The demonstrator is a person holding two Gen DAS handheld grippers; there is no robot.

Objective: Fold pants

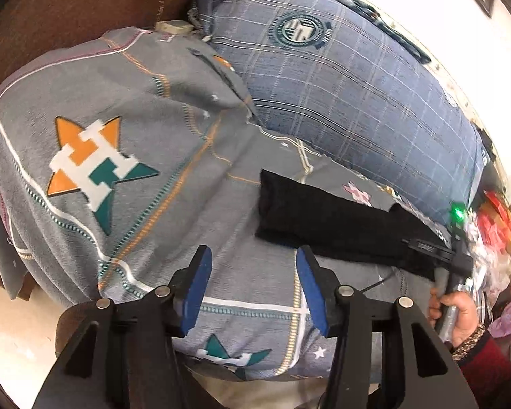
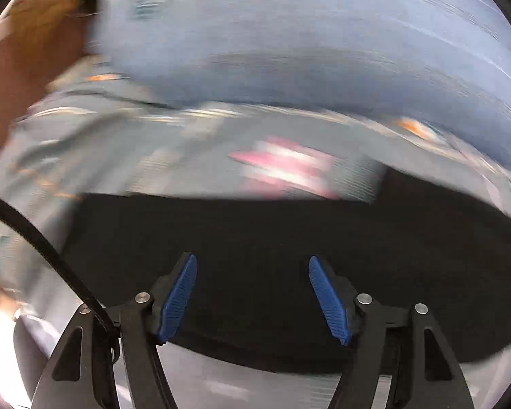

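From the left wrist view, the left tool (image 1: 252, 266) hangs over a grey bed sheet (image 1: 173, 184) printed with orange-and-teal star emblems. Its blue pads (image 1: 197, 289) stand apart with only sheet showing between them, so it is released and grasps nothing. The black pants (image 1: 327, 218) lie folded into a long narrow strip on the bed, up and to the right of this tool, apart from its fingertips; the strip's near end is just beyond the right-hand pad. Behind the pants a blue plaid pillow (image 1: 340, 78) rests along the far side of the bed. At the right edge a person's hand (image 1: 456, 310) holds the handle of the right tool (image 1: 436, 248), whose black body lies across the far end of the pants; its fingertips are hidden here.

The right wrist view is heavily smeared by motion blur. The right tool (image 2: 252, 293) has its blue pads (image 2: 179, 296) spread wide, released, with nothing pinched. The pants (image 2: 289, 238) fill the lower half of the view as a dark band directly under and ahead of the fingers; whether the pads touch the cloth cannot be told. Beyond lie the sheet (image 2: 119, 143) and the pillow (image 2: 289, 41).
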